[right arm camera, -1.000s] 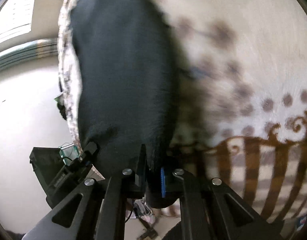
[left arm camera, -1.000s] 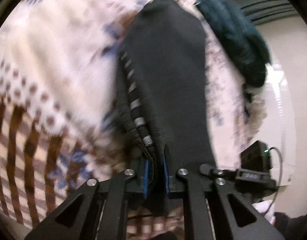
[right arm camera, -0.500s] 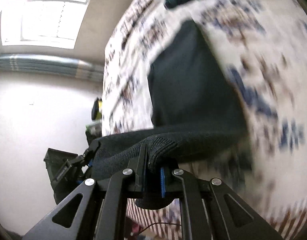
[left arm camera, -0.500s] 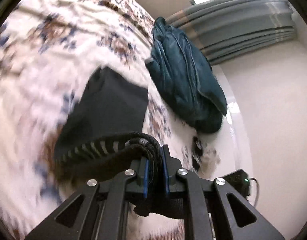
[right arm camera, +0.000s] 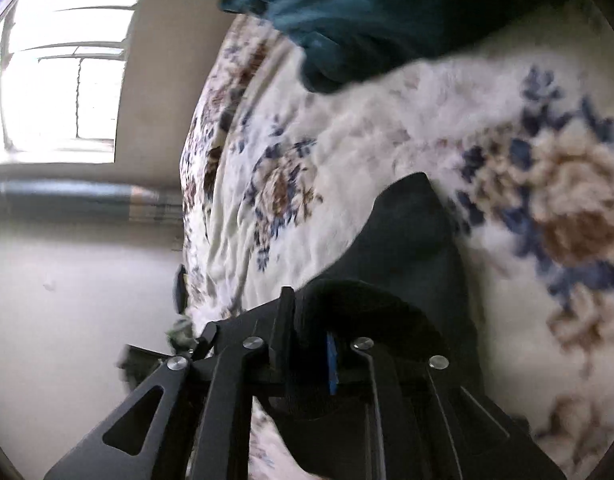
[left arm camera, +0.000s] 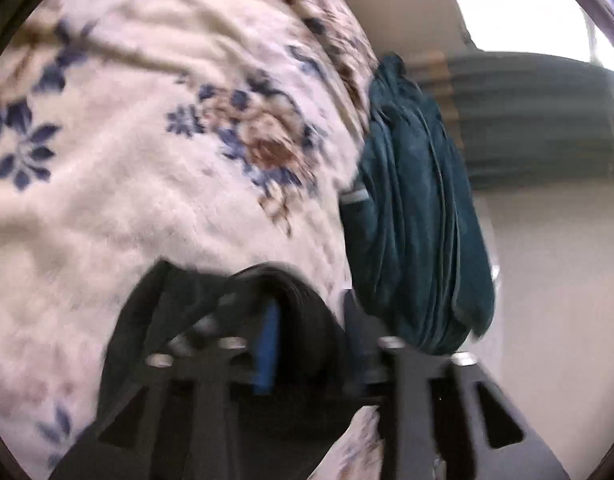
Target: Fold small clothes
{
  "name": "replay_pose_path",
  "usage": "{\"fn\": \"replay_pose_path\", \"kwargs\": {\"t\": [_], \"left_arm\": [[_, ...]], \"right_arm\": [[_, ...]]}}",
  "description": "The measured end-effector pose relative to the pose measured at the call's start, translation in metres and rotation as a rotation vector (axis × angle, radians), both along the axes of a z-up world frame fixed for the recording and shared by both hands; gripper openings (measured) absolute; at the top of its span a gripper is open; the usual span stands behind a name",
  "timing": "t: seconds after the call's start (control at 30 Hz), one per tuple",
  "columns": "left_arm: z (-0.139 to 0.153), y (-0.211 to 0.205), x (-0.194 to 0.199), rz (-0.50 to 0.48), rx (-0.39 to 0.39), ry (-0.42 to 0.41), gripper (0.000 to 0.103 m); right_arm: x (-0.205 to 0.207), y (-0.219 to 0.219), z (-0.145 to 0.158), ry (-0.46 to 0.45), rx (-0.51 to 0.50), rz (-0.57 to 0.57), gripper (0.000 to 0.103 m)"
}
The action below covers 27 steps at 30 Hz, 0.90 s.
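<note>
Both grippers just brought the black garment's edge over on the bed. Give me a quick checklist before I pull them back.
1. Left gripper letting go: ok, jaws opening; black knit garment still between them.
2. Right gripper letting go: ok, jaws opening; fabric still between them.
3. Garment doubled over on the floral plush blanket: ok, rolled edge above a flat lower layer.
4. Fold edges aligned: cannot tell, blurred and hidden by the grippers.
5. Garment clear of the teal velvet garment: cannot tell.

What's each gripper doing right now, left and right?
Left gripper: jaws opening, black garment loose between them.
Right gripper: jaws opening, the same garment's fold between them.
</note>
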State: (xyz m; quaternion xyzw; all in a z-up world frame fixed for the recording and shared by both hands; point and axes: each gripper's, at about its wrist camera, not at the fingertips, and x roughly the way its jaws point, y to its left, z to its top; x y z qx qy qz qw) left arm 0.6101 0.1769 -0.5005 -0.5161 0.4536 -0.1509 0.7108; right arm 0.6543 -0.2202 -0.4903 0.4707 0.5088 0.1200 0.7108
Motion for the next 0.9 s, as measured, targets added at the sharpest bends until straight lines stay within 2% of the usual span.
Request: {"fn": "replay_pose_path", "kwargs": {"t": [0.03, 0.07, 0.1, 0.13, 0.2, 0.23, 0.27, 0.3, 0.33, 0.4, 0.43, 0.47, 0.5, 0.53, 0.57, 0.6, 0.67, 0.77, 0.8, 0.87, 0.9], "left_arm": [[-0.009, 0.01, 0.003, 0.048, -0.045, -0.008, 0.06], [-0.014, 0.016, 0.003, 0.075, -0.074, -0.009, 0.064], [-0.019, 0.023, 0.001, 0.101, -0.11, -0.008, 0.065], [-0.021, 0.027, -0.002, 0.107, -0.124, 0.001, 0.065], [-0.02, 0.029, -0.006, 0.086, -0.093, 0.015, 0.065], [-0.016, 0.026, -0.007, 0.05, -0.028, 0.009, 0.065], [-0.006, 0.018, -0.003, -0.019, 0.1, -0.016, 0.065], [-0.003, 0.01, 0.001, -0.068, 0.179, -0.026, 0.065], [0.001, -0.007, 0.01, -0.167, 0.317, -0.027, 0.065], [-0.003, -0.032, 0.024, -0.289, 0.456, -0.03, 0.065], [-0.006, -0.045, 0.028, -0.341, 0.531, -0.029, 0.062], [-0.008, -0.058, 0.031, -0.391, 0.557, -0.054, 0.056], [-0.009, -0.064, 0.031, -0.41, 0.588, -0.075, 0.012], [-0.009, -0.07, 0.032, -0.433, 0.625, -0.076, 0.006], [-0.008, -0.068, 0.032, -0.431, 0.624, -0.085, 0.006], [-0.006, -0.063, 0.031, -0.412, 0.634, -0.091, 0.006], [-0.008, -0.045, 0.03, -0.389, 0.646, -0.084, 0.006], [-0.03, -0.03, 0.036, -0.398, 0.673, -0.023, 0.006], [-0.036, -0.027, 0.039, -0.402, 0.658, -0.008, 0.006], [-0.038, -0.015, 0.042, -0.367, 0.555, 0.028, 0.01], [-0.037, -0.011, 0.043, -0.346, 0.511, 0.04, 0.011]], "right_arm": [[0.009, -0.003, -0.009, 0.012, 0.006, 0.006, 0.037], [0.015, -0.007, -0.015, 0.008, -0.016, 0.002, 0.043], [0.015, -0.011, -0.015, -0.004, -0.033, -0.004, 0.053], [0.014, -0.015, -0.016, -0.024, -0.04, -0.006, 0.057], [0.011, -0.024, -0.015, -0.033, -0.097, 0.004, 0.057], [0.006, -0.025, -0.012, -0.036, -0.126, 0.01, 0.057], [0.001, -0.027, -0.01, -0.036, -0.173, 0.019, 0.057], [-0.001, -0.027, -0.009, -0.035, -0.204, 0.033, 0.057], [0.001, -0.025, -0.011, -0.021, -0.252, 0.061, 0.057], [0.002, -0.019, -0.017, -0.002, -0.318, 0.109, 0.057], [0.004, -0.015, -0.021, 0.008, -0.338, 0.136, 0.057], [0.008, -0.008, -0.029, 0.039, -0.375, 0.17, 0.057], [0.012, -0.002, -0.037, 0.055, -0.385, 0.192, 0.057], [0.013, 0.002, -0.045, 0.075, -0.389, 0.21, 0.042], [0.014, 0.007, -0.053, 0.093, -0.39, 0.225, 0.023], [0.014, 0.011, -0.056, 0.097, -0.407, 0.234, 0.014], [0.009, 0.012, -0.051, 0.08, -0.431, 0.204, 0.013], [0.004, 0.01, -0.041, 0.053, -0.473, 0.161, 0.007], [0.004, 0.011, -0.041, 0.058, -0.51, 0.154, 0.007], [0.007, 0.016, -0.042, 0.079, -0.565, 0.179, 0.007], [0.01, 0.017, -0.047, 0.105, -0.55, 0.201, 0.008]]}}
